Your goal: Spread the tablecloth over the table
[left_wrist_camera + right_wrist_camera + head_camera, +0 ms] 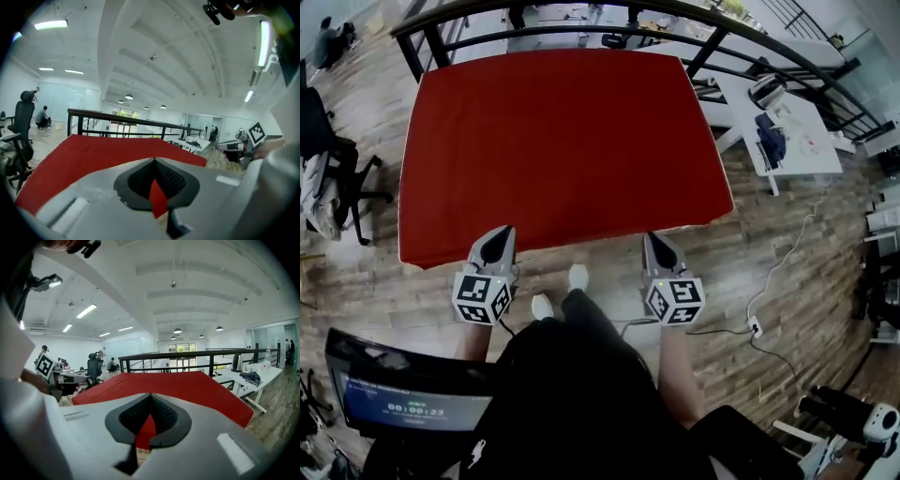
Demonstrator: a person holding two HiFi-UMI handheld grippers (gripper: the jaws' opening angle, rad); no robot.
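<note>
**A:** Start with the head view. Where is the tablecloth?

**B:** The red tablecloth (562,150) lies spread flat in the middle. Its far edge is by the black railing (581,33), and its near edge is just in front of the person's shoes (577,277). A white desk (797,131) stands to its right and an office chair (328,159) to its left, both on the wooden floor (787,281).

**A:** And the tools?

**B:** The left gripper (499,232) and the right gripper (654,239) point away from the person, well apart. Each tip lies over the cloth's near edge, and each nose comes to a closed point.

**A:** What does the left gripper view show?

**B:** The left gripper (154,160) has its jaws pressed together at the tip. Behind the tip a sliver of red shows in the slot between the pads, with floor below it. I cannot tell whether any cloth is nipped there. Beyond the jaws, the tablecloth (93,154) runs level to the railing (117,119).

**A:** And the right gripper view?

**B:** It is much the same. The right gripper (150,394) has its jaws meeting at the tip, with a red strip in the slot behind. I cannot make out whether it grips that strip. The tablecloth (187,390) stretches away to the far railing (187,355). The white desk (243,373) is on the right, with a kettle (237,362) at its far end.
</note>
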